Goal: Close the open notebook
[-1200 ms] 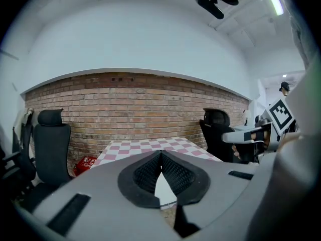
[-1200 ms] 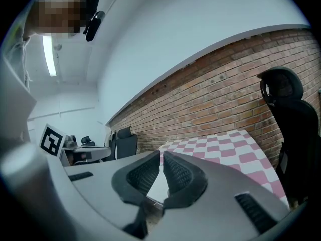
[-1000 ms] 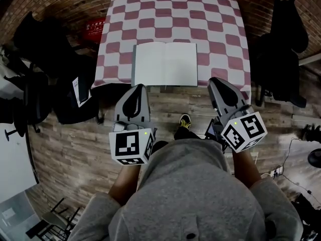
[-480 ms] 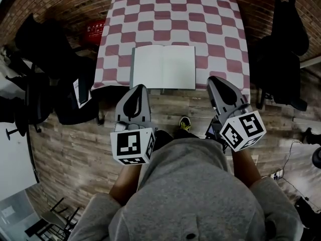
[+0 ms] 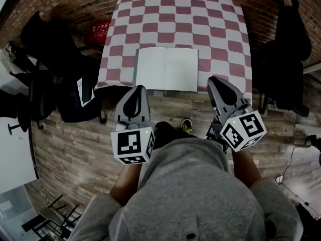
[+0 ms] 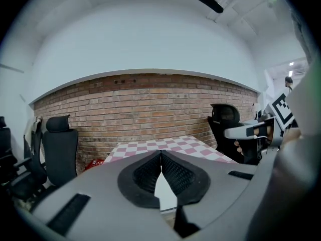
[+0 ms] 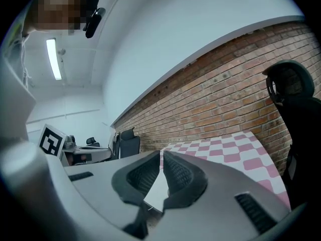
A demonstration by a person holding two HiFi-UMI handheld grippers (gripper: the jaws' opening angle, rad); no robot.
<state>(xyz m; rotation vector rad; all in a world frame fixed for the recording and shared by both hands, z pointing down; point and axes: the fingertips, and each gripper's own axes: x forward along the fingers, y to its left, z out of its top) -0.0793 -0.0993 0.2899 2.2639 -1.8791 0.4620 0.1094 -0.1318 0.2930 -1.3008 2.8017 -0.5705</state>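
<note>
Brick-walled room, checkered desk [image 5: 220, 34] top centre, open notebook [image 5: 167, 69] flat at its lower edge, left hand-held gripper [image 5: 136, 88] and right hand-held gripper [image 5: 217, 80] just below it, either side, both clenched empty

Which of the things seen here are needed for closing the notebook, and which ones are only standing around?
For the job: open notebook, checkered table under it, left gripper, right gripper, both shut and empty.

Just around: left black chair, right black chair, red box beside the table.
</note>
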